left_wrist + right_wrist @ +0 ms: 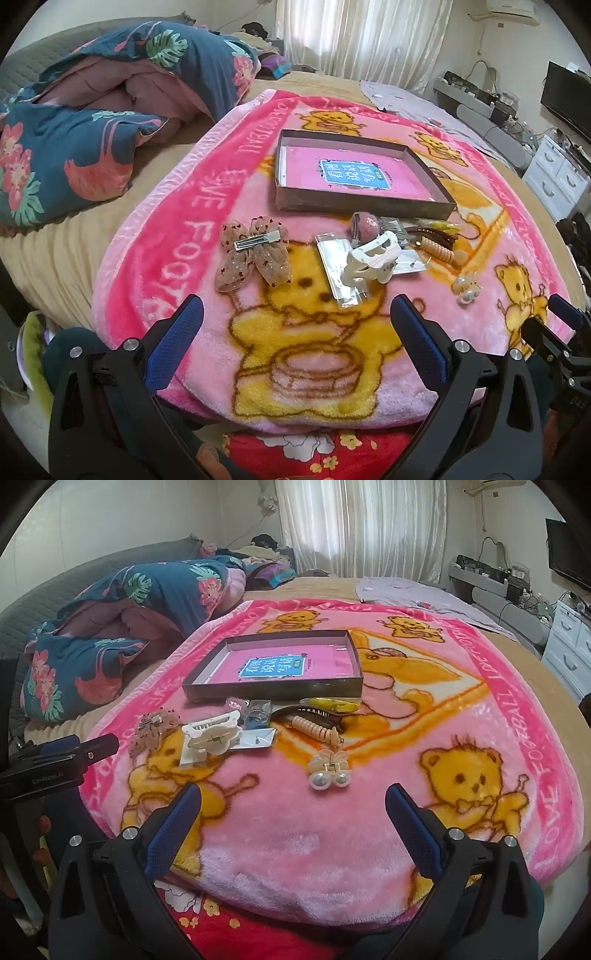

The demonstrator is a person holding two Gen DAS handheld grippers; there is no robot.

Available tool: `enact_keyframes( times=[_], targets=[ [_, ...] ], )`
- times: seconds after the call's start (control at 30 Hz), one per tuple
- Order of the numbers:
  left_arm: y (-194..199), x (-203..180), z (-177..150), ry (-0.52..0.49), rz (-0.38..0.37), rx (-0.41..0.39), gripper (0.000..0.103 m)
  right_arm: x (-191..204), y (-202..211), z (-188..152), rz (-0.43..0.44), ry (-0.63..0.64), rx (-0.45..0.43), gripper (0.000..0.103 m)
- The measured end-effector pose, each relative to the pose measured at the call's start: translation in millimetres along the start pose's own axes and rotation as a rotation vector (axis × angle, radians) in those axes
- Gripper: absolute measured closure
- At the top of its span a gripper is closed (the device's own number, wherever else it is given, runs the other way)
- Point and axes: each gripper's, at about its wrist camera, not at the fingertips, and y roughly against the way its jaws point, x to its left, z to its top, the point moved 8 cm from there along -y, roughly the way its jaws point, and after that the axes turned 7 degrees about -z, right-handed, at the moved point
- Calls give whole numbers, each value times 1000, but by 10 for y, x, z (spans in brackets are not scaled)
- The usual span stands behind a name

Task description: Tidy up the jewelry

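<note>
Both tools hang spread and empty over a pink bear blanket on the bed.

The left tool (295, 321) has its blue pads wide apart with only blanket (303, 369) between them; the right tool (293, 808) is spread the same way, holding nothing. Just ahead of the right tool lies a pearl clip (330, 771). Ahead of the left tool sit a white claw clip (371, 260) on a clear packet (341, 275), and to its left a gauzy bow clip (255, 254). Farther on lie a coiled hair tie (314, 731), a dark barrette (312, 714) and a yellow clip (330, 704). Beyond them all stands a shallow box (360, 205) with a pink book (351, 173) inside.
</note>
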Motion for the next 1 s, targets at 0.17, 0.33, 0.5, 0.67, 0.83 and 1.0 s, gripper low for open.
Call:
enact_keyframes(
  times=[0.17,0.33,0.5,0.67,0.83,1.0],
  targets=[
    [7,-19,2,-2,1,1,8,1,6,1,3,-1,0,4],
    [9,-24,-1,-1,-2,0,8,7,5,0,2,-1,0,4],
    [16,-44,10,-5,-5,1,8,14,4,3,1,-1,0,4],
    [9,-61,15,-8,-4,2,8,19,6,2,2,1,-3,4],
    [3,-65,10,-9,-5,2,8,0,37,13,3,-1,-5,4],
    [2,-61,8,-8,-4,4,8,0,36,13,2,0,-4,4]
  ],
)
